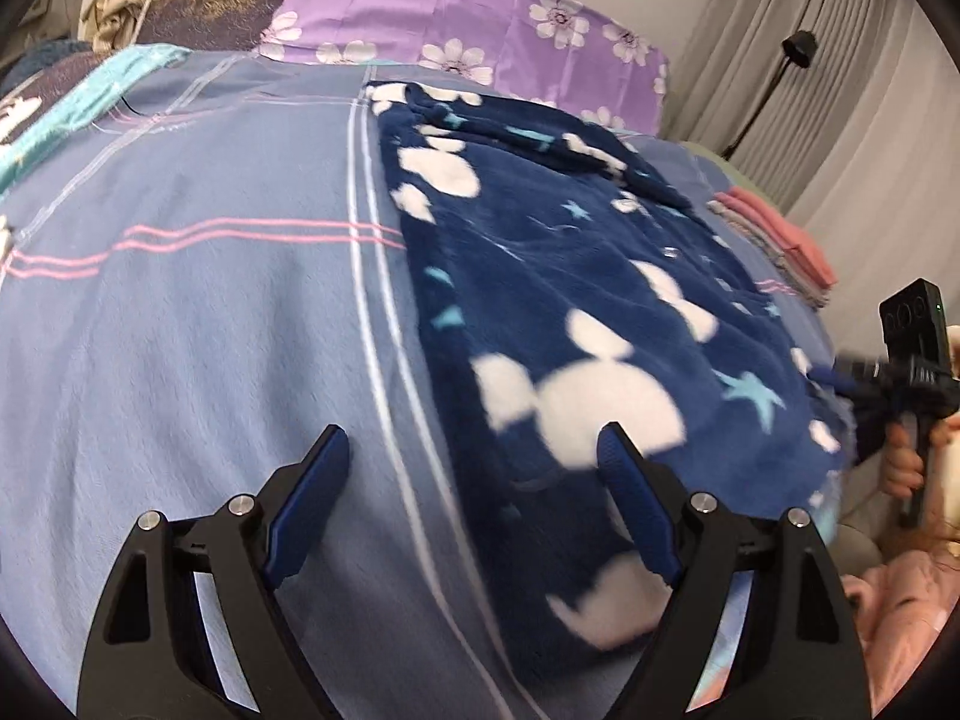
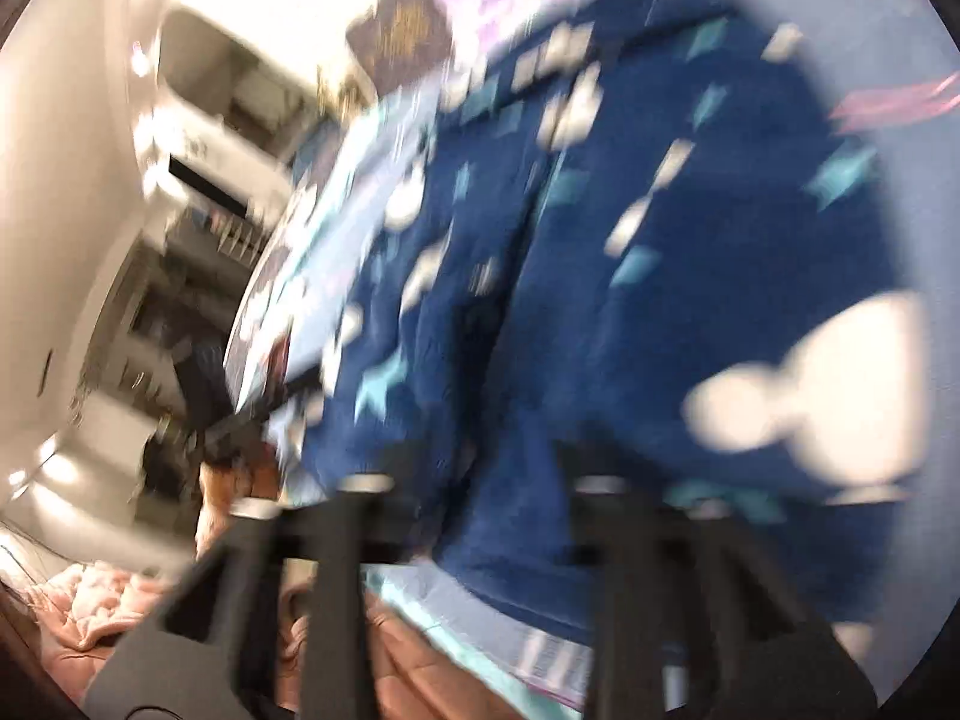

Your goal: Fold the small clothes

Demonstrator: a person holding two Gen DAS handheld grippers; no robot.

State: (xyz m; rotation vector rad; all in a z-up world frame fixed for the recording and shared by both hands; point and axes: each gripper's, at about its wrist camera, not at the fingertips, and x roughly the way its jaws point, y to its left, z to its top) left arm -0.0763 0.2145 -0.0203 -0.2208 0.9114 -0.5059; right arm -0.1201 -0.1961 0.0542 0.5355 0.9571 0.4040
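Note:
A dark blue fleece garment (image 1: 570, 276) with white shapes and light blue stars lies spread on the blue plaid bed sheet (image 1: 180, 300). My left gripper (image 1: 473, 437) hovers open over the garment's near left edge; one finger is above the sheet, the other above the fleece, and nothing is gripped. My right gripper (image 1: 852, 384) reaches in at the garment's right edge, held by a hand. In the blurred right wrist view the right gripper (image 2: 474, 468) has its fingers apart, with the blue fleece (image 2: 660, 240) filling the space beyond them.
A purple floral pillow (image 1: 456, 12) lies at the head of the bed. A stack of folded pink and grey clothes (image 1: 780, 234) sits at the far right. Grey curtains (image 1: 870, 90) and a black stand (image 1: 798, 48) are behind. A pink quilted sleeve (image 1: 900, 612) is at lower right.

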